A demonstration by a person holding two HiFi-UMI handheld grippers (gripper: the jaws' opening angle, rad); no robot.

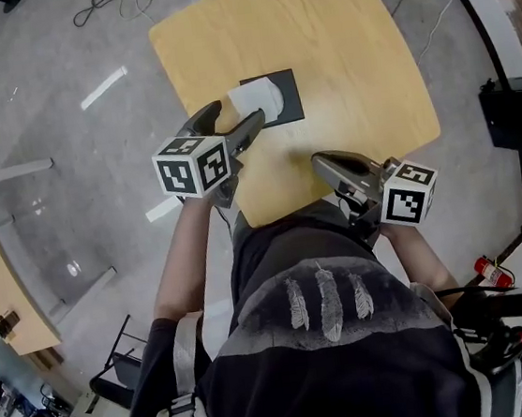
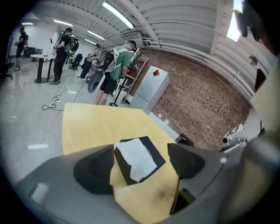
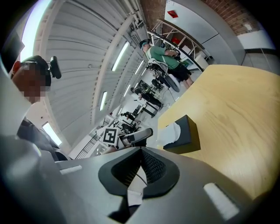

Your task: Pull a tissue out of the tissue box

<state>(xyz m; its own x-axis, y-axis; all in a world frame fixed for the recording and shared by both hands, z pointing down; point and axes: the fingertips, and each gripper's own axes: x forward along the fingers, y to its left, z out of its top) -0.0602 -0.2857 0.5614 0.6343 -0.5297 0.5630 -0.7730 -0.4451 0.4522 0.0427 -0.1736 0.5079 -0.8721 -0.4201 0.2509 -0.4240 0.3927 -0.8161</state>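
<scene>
Left gripper (image 1: 238,111) (fingers (image 1: 249,129) apart) faces upward-poking tissue (image 1: 257,98).

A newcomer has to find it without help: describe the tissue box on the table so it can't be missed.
Start at the light wooden table with rounded corners. On its near-left part, close to the person, sits a low square tissue box. It is the only thing lying on the tabletop, its black sides stand out against the pale wood, and a white tissue pokes out of its top.
</scene>
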